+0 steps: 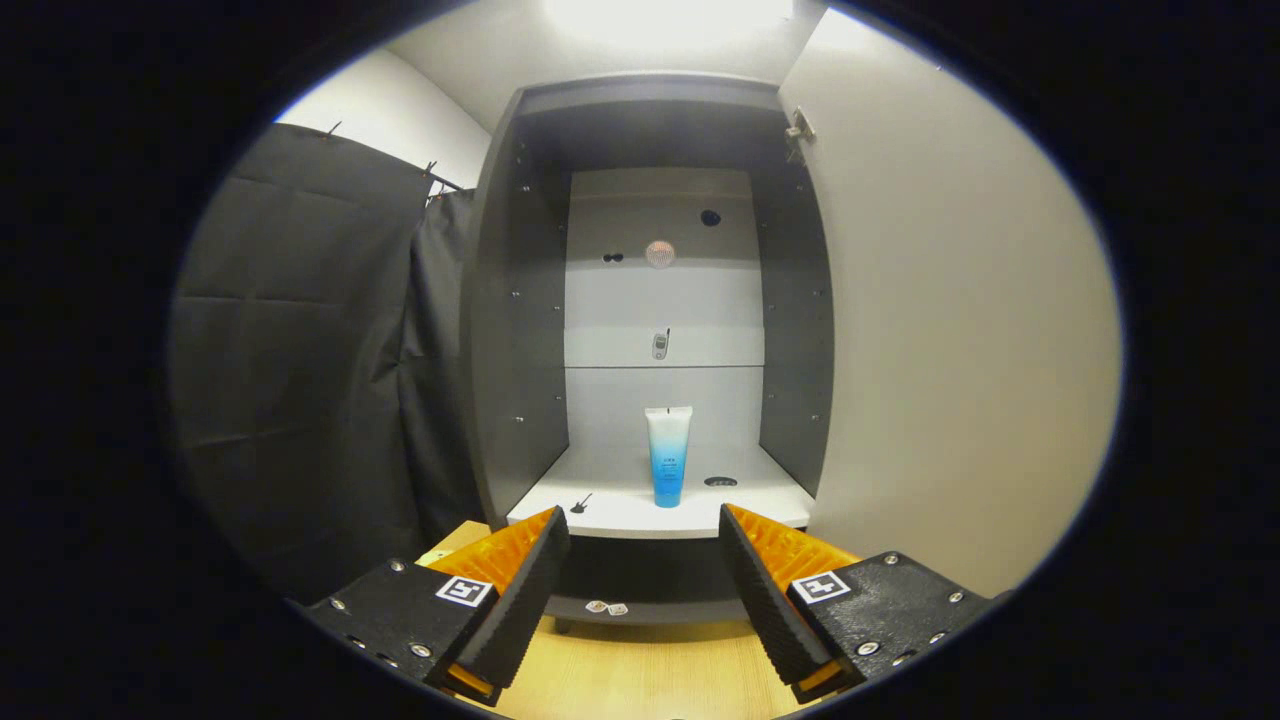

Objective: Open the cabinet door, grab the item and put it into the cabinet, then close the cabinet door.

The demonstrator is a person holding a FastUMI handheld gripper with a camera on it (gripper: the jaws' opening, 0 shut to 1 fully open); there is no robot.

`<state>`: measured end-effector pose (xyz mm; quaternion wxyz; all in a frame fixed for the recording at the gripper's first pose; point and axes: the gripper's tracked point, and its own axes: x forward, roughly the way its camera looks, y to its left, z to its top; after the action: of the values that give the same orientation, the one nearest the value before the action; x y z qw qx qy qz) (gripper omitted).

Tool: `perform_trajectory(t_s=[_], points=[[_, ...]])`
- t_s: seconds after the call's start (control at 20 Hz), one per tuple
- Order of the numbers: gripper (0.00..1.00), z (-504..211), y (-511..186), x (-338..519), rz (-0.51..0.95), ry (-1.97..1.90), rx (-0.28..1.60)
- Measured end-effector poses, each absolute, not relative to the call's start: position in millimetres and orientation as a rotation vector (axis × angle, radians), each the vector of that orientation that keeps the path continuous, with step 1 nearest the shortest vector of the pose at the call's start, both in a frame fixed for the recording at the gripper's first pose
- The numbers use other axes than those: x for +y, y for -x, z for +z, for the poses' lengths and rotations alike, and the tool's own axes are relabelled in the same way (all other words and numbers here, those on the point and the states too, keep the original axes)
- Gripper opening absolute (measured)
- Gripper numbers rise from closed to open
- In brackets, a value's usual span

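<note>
The grey cabinet (515, 330) stands straight ahead with its door (950, 330) swung wide open to the right. A white-and-blue tube (668, 455) stands upright, cap down, on the cabinet's white lower shelf (620, 515), near the shelf's front middle. My gripper (645, 545) is open, with nothing between its fingers. It sits just in front of the shelf's front edge, and the tube is beyond the fingertips, in line with the gap between them.
A black cloth wall (310, 350) hangs left of the cabinet. A wooden table top (640, 670) lies below the fingers. The shelf has a round hole (720, 481) right of the tube and a small dark bit (580, 503) at its left front. The open door closes off the right side.
</note>
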<state>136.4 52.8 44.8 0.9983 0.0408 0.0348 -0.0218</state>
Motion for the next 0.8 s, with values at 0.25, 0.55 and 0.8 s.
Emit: perform_trajectory(t_s=[0.25, 0.55, 0.8], points=[[0.93, 53, -63, 65, -0.025, -0.1, 0.065], [0.93, 37, 22, 70, 0.003, -0.102, 0.123], [0.93, 37, 66, 18, -0.054, -0.094, 0.129]])
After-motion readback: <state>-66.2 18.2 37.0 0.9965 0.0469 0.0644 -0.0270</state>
